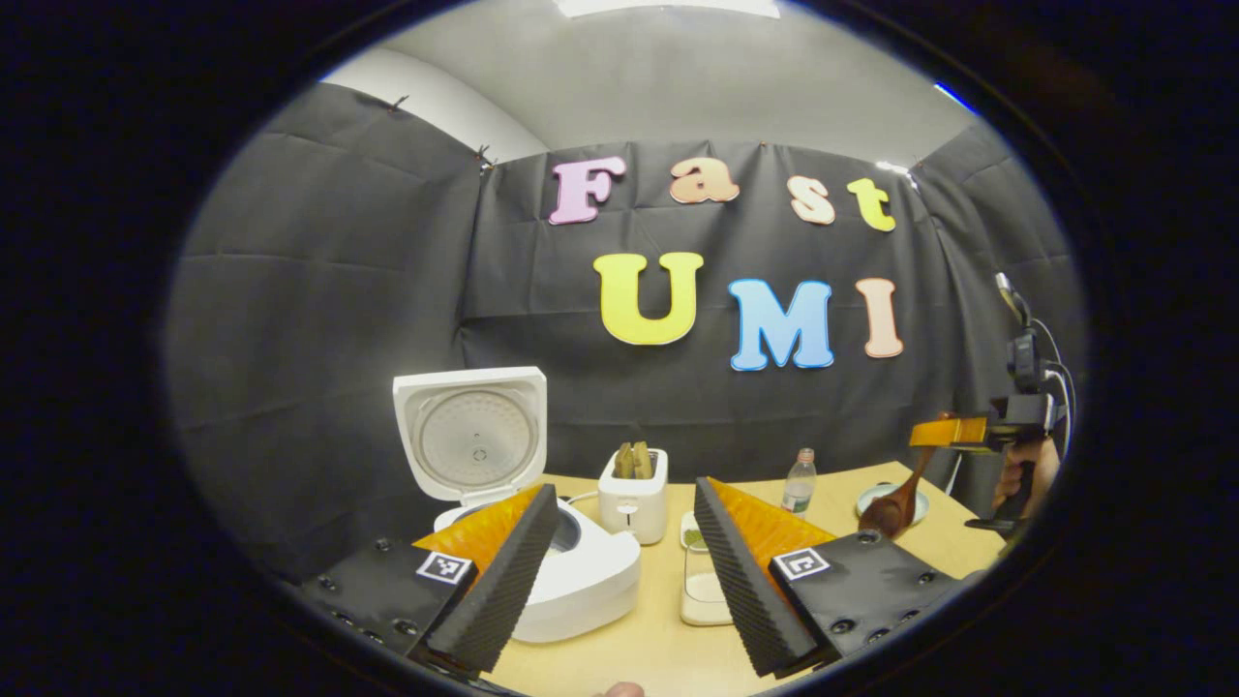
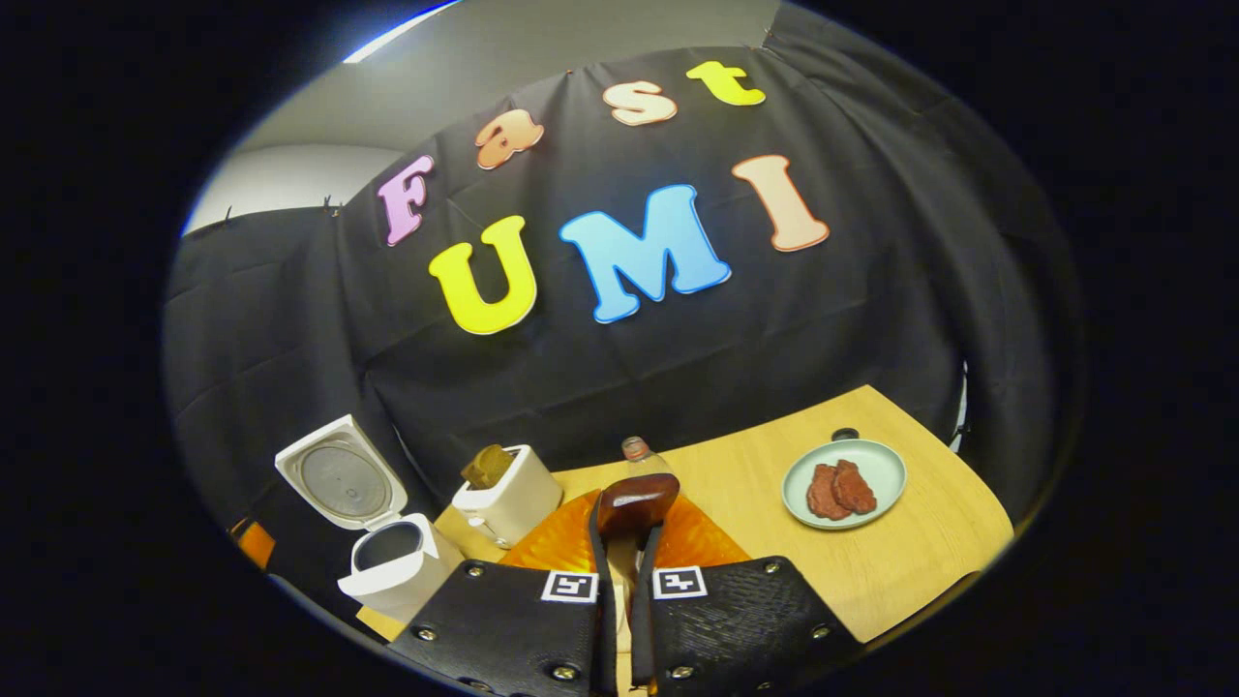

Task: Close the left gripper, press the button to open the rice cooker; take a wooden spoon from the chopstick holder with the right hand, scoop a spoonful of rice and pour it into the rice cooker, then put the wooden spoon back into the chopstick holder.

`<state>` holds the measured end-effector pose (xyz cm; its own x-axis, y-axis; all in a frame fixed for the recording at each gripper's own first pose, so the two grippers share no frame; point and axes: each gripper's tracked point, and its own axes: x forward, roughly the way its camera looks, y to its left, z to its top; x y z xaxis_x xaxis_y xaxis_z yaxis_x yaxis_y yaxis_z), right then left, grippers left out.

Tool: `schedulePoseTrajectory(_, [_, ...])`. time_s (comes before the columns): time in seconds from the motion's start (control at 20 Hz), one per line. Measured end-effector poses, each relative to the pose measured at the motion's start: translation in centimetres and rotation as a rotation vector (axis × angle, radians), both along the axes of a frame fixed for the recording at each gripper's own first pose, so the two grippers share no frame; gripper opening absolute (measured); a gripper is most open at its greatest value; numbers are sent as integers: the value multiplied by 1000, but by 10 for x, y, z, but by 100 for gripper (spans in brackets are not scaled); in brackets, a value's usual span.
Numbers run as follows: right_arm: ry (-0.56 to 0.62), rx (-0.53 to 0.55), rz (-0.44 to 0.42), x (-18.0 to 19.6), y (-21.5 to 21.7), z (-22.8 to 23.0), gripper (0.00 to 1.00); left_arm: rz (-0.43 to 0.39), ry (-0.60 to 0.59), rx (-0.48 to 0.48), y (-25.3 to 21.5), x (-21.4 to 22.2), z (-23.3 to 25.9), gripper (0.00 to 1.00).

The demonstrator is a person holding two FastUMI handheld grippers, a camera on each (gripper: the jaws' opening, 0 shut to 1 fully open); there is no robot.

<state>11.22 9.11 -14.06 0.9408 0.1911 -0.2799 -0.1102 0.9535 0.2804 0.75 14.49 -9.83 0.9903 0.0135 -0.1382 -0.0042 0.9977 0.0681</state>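
Two grippers: left gripper (image 1: 624,571) spread wide, holding nothing, low over the tabletop's near edge; right gripper (image 2: 620,581) pinched on the wooden spoon (image 2: 635,505), glossy dark oval bowl pointing forward. Rice cooker (image 1: 581,571), white smooth plastic, lid up, near the tabletop's left edge. Chopstick holder (image 1: 633,503), white boxy, near the back edge. Step: spoon out, scooping next. Clear rice container (image 1: 705,590) at centre — next dip the bowl in, keep it level.
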Motion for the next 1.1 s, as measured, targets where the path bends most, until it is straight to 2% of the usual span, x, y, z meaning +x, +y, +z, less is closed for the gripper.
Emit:
schedulePoseTrajectory(0.15, [17,-29,68,14,46,-19,6,-15,0,-14,11,2,-3,95])
schedulePoseTrajectory(0.3, [97,-27,101,27,84,-64,6,-18,13,-17,25,3,-10,96])
schedulePoseTrajectory(0.55, [192,-67,108,45,130,-138,6,-4,35,-10,45,2,-22,96])
schedulePoseTrajectory(0.75, [233,-108,95,55,149,-176,6,-21,59,-5,55,-3,-38,97])
schedulePoseTrajectory(0.95, [251,-67,133,46,178,-181,6,-7,73,-1,69,-6,-45,97])
schedulePoseTrajectory(1.1, [281,37,128,40,186,-184,7,2,71,-4,75,-5,-46,97])
